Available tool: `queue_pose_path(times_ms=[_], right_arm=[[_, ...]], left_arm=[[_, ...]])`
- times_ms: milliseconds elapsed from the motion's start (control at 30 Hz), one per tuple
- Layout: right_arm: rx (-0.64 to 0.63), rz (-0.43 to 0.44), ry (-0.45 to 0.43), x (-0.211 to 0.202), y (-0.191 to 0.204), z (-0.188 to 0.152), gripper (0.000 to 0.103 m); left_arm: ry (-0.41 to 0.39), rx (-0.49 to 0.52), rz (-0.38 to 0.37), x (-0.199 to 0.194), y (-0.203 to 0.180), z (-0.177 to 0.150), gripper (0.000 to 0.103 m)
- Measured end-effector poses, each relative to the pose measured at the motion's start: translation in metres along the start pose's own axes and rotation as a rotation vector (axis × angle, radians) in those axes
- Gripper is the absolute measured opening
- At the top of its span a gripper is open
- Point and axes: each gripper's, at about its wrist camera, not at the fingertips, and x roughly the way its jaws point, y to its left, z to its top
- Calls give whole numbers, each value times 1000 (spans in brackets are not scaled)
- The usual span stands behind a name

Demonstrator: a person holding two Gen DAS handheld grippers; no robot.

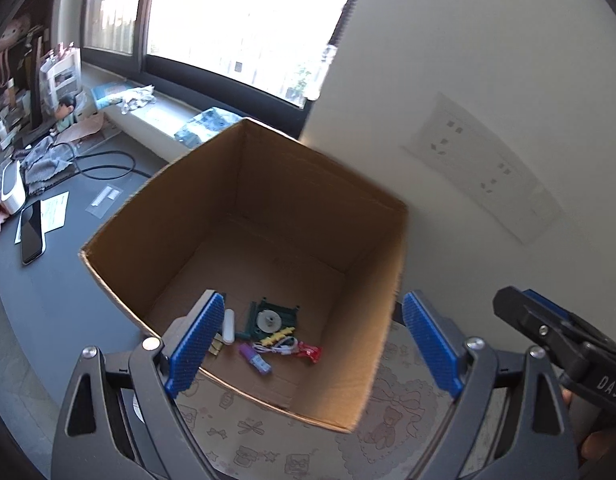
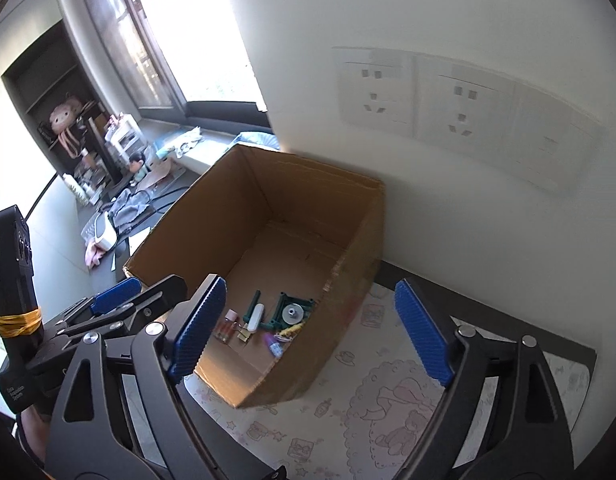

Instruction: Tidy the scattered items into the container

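An open cardboard box (image 1: 244,184) stands on a patterned mat against the wall. On its floor lie a green plastic part with a grey disc (image 1: 273,320), a white tube (image 1: 229,326), a purple item (image 1: 255,358), a red wrapper (image 1: 310,352) and a gold clip (image 1: 216,346). My left gripper (image 1: 312,298) hovers open above the box's near edge, nothing between its blue pads. My right gripper (image 2: 310,282) hangs open and empty over the box's (image 2: 244,208) near right corner. The right wrist view also shows the green part (image 2: 293,312) and a small pink-capped bottle (image 2: 226,326).
The pale patterned mat (image 2: 348,400) covers the dark desk in front of the box. A phone (image 1: 31,232), a white device (image 1: 13,192), cloths and a black cable (image 1: 104,164) lie to the left. A wall with sockets (image 2: 448,100) rises right behind the box.
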Motion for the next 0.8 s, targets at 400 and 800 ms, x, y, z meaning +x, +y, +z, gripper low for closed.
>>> queue_pose_path(times_ms=[400, 800], right_arm=[[257, -215, -42, -92, -106, -75, 95], [461, -371, 35, -154, -147, -163, 96]], left_arm=[[143, 274, -141, 7, -127, -58, 90], [306, 543, -137, -17, -189, -139, 90]])
